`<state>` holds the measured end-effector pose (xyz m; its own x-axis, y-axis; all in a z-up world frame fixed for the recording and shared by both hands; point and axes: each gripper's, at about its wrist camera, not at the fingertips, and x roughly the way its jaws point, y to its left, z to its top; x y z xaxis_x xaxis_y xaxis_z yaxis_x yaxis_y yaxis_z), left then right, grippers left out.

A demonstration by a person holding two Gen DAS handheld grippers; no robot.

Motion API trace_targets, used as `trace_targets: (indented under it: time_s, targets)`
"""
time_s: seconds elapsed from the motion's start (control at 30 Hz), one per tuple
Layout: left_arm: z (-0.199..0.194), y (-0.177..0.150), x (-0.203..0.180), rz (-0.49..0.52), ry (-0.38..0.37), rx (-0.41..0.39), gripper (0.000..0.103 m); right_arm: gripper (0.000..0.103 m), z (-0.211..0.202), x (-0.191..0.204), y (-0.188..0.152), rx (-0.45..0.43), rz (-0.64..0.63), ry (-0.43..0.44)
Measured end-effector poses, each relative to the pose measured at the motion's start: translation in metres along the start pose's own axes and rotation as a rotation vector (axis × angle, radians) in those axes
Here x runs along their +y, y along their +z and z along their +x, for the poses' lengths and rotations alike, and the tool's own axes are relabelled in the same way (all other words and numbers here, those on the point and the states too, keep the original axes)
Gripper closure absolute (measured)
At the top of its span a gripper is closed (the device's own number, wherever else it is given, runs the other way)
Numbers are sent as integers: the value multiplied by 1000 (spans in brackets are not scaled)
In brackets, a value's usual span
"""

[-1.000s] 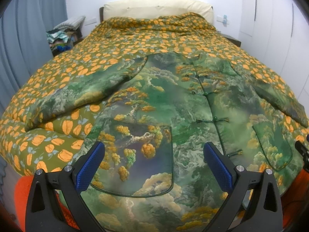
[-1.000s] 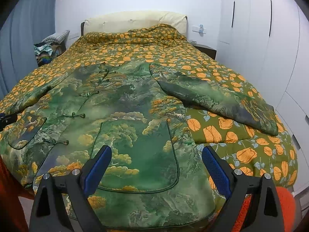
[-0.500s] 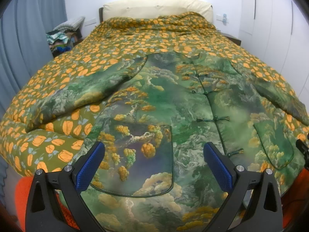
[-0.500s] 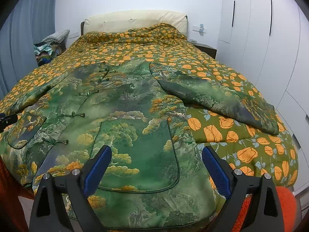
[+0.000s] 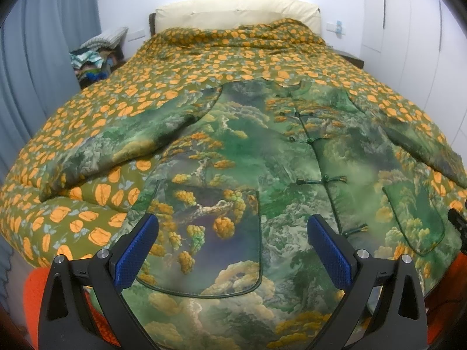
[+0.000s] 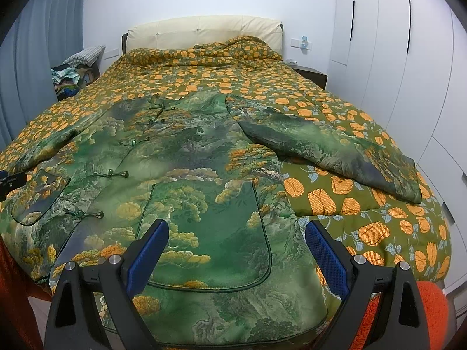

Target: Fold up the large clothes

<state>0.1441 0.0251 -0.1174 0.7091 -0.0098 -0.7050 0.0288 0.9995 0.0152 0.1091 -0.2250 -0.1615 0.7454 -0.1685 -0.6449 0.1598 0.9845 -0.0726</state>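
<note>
A large green padded jacket (image 5: 248, 157) (image 6: 186, 157) with a landscape print and knot buttons lies flat, front up, on the bed, both sleeves spread outward. Its left sleeve (image 5: 122, 143) stretches toward the bed's left side, its right sleeve (image 6: 329, 148) toward the right. My left gripper (image 5: 232, 248) hovers open above the left patch pocket (image 5: 204, 233) near the hem. My right gripper (image 6: 236, 248) hovers open above the right patch pocket (image 6: 210, 227). Nothing is between either pair of blue pads.
The bed is covered by an olive quilt (image 5: 204, 67) with orange flowers, and a cream headboard (image 6: 204, 30) stands behind. A pile of clothes (image 5: 93, 61) sits at the left by a blue curtain. White wardrobe doors (image 6: 394, 52) line the right wall. Orange fuzzy sleeves (image 6: 408, 315) show at the lower corners.
Both views have shifted very slightly; the jacket lies as before and both grippers stay open over the hem.
</note>
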Motion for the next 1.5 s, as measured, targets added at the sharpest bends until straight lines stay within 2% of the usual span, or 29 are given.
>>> trace_targets:
  time_s: [1.5]
  targets:
    - [-2,3,5,12,14,-22,1,9,2,-2,-1,16,4,-6]
